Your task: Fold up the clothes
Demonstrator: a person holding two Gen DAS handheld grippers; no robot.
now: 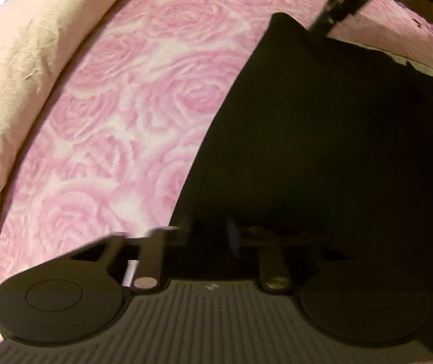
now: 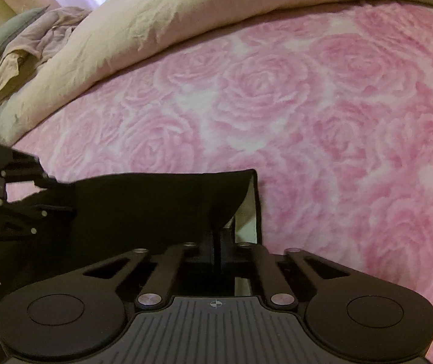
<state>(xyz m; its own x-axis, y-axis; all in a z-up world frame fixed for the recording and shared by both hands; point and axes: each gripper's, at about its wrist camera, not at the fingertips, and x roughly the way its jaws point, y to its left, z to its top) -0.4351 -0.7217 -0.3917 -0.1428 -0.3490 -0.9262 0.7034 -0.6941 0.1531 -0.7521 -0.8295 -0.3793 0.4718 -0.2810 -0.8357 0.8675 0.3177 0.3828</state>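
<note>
Two claws are pinching one black cloth point(image 2: 143, 209), and I am lifting its edge off the pink rose blanket point(image 2: 322, 115). My right gripper point(image 2: 216, 242) has its fingers pressed together on the corner near 1 o'clock of the cloth. My left gripper point(image 2: 46, 194) bites the other end, at 9 o'clock in the right view. In the left view its tips are lost in the dark cloth point(image 1: 322, 151), so I judge that grip from the other camera.

The cloth could slip out, I think, because it looks thin and floppy and only a small bit is caught. If I pull the claws apart too hard, one corner may pop free. If one side goes faster, the fold may land crooked.

The blanket looks fuzzy and soft. The cream quilt point(image 2: 162, 24) at 12 o'clock looks puffy and crinkled.
</note>
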